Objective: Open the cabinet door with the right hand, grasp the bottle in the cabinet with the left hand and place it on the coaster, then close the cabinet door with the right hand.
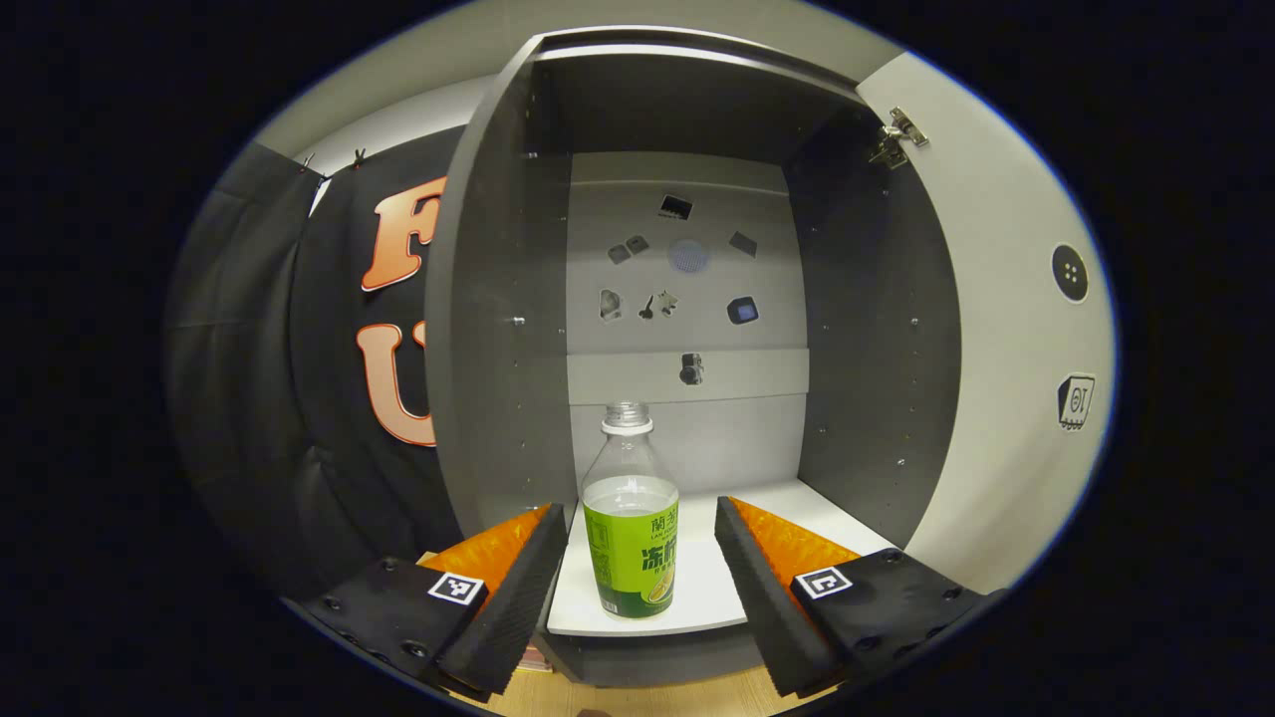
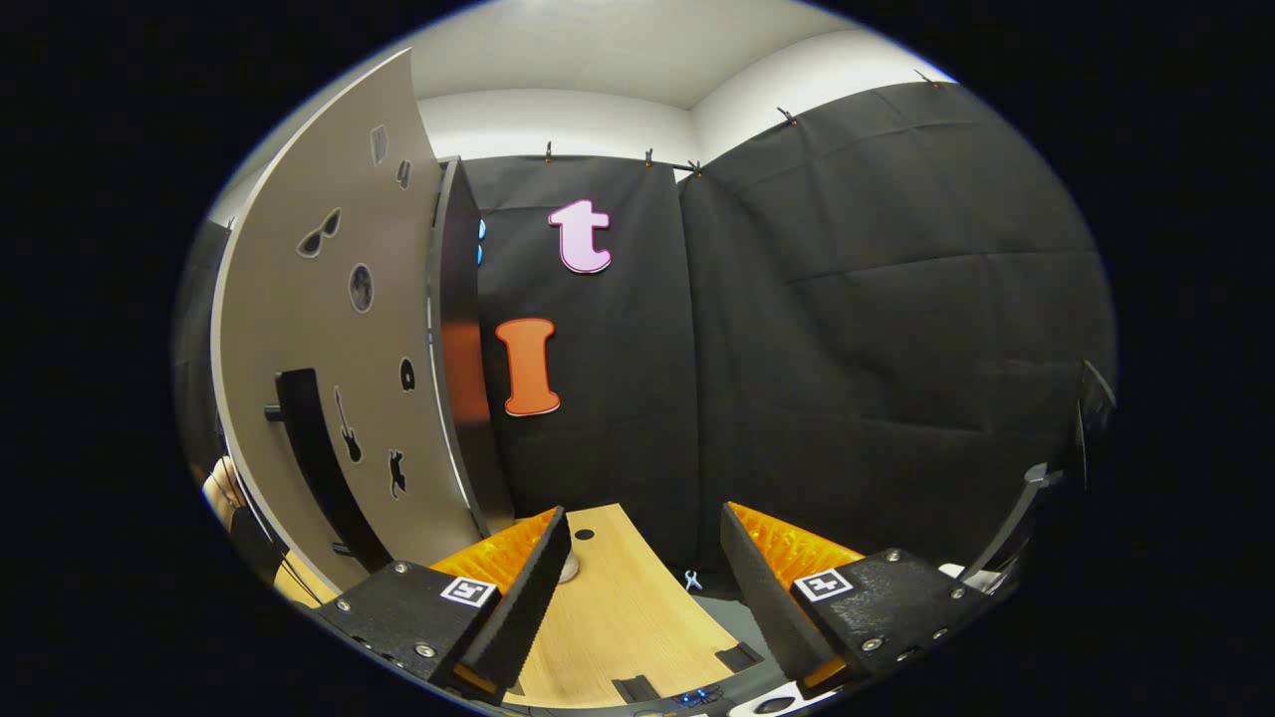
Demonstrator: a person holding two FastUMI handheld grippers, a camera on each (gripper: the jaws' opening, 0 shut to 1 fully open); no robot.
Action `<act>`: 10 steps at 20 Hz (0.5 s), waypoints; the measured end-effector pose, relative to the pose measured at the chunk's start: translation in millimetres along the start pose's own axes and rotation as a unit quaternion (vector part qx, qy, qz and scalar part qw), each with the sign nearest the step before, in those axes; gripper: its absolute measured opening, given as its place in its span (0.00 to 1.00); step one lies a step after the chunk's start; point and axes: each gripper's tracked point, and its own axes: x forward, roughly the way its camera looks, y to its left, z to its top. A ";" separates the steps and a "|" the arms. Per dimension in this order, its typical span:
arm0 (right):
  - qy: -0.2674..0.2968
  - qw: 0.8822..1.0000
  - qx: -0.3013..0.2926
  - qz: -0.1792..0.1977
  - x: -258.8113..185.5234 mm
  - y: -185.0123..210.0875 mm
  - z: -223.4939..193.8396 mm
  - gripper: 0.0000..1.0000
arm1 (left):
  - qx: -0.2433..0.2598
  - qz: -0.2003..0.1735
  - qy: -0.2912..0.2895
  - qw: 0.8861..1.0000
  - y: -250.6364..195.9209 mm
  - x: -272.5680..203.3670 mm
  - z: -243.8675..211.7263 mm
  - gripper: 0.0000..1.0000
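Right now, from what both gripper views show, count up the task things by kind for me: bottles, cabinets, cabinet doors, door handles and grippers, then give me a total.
Bottle: 1
Cabinet: 1
Cabinet door: 1
Door handle: 1
Grippers: 2, the left gripper and the right gripper
Total: 6

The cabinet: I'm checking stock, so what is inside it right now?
Inside the cabinet, one capless bottle stands upright on the white shelf. The bottle hides the shelf directly behind it.
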 end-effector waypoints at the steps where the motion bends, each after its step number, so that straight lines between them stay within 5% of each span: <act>1: 0.002 1.000 0.001 -0.005 0.0 -4.8 -2.2 0.93 | 0.003 0.005 0.006 1.000 1.6 9.4 -5.4 0.98; 10: 0.019 0.999 0.012 -0.039 2.5 -31.2 -13.3 0.93 | -0.007 0.019 0.051 0.999 6.6 55.3 -44.2 0.98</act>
